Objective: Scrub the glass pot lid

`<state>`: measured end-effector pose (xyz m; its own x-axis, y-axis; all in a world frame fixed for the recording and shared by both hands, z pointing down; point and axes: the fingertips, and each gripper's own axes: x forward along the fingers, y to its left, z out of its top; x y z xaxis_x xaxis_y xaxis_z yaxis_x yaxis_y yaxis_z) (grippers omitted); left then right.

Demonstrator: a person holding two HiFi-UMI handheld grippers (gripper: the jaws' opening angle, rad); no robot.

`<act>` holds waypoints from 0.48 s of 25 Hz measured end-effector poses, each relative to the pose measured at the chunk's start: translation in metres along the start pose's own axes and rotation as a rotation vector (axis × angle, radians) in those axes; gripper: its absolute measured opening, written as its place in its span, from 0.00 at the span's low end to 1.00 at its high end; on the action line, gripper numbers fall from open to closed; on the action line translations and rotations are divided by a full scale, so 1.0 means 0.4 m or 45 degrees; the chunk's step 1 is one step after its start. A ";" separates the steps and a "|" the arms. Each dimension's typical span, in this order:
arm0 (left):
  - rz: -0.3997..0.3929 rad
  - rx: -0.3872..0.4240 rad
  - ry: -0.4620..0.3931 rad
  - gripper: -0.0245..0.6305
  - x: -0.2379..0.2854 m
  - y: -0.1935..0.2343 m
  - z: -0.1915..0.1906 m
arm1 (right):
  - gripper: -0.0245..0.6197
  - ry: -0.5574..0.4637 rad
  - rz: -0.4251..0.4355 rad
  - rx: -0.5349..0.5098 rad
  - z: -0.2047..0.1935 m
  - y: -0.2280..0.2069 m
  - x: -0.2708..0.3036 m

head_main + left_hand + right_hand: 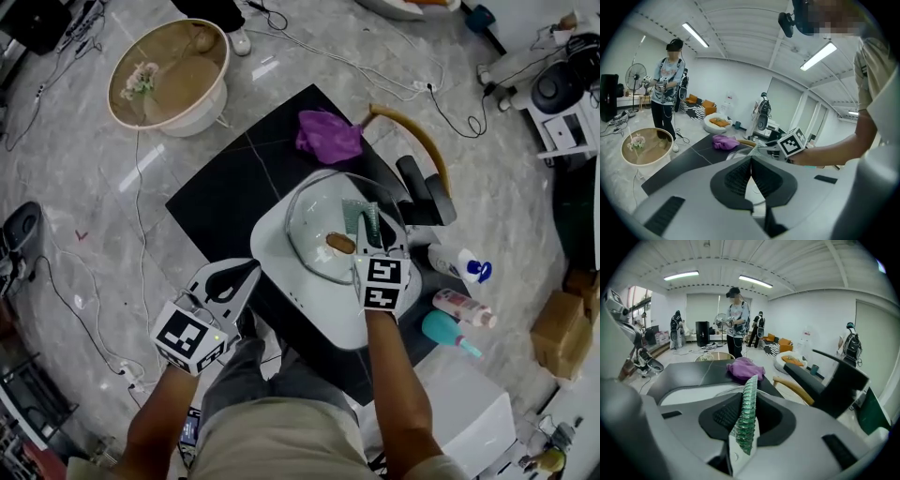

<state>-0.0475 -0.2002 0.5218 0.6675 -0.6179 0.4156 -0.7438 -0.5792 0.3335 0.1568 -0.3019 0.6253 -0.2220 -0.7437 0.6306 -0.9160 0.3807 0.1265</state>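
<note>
Your right gripper [372, 246] clamps a green scouring pad [361, 219] in its jaws above the glass pot lid [305, 211]; your left gripper [248, 272], jaws closed and empty, sits left of it.

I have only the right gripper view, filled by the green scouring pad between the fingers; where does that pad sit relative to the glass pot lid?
Observer: In the head view the green scouring pad is over the round glass pot lid, just right of its brown knob.
Operator: And the left gripper?
Observer: The left gripper is off the white tray, at its near left, fingers together on nothing.
Operator: Anything beside the tray?
Observer: A white bottle with a blue cap lies to its right.
</note>
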 end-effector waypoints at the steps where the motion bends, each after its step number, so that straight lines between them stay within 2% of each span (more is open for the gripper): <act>1: 0.006 -0.003 -0.002 0.06 -0.006 0.001 -0.004 | 0.18 -0.006 0.011 -0.016 0.014 0.018 0.020; 6: 0.025 -0.015 -0.005 0.06 -0.029 -0.005 -0.019 | 0.18 -0.015 0.036 -0.080 0.043 0.058 0.048; 12: 0.003 0.011 0.010 0.06 -0.035 -0.025 -0.037 | 0.18 0.020 -0.035 -0.066 -0.012 -0.007 -0.015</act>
<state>-0.0498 -0.1778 0.5251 0.6653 -0.6150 0.4232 -0.7451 -0.5821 0.3255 0.1623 -0.2961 0.6248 -0.1911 -0.7457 0.6383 -0.9033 0.3881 0.1830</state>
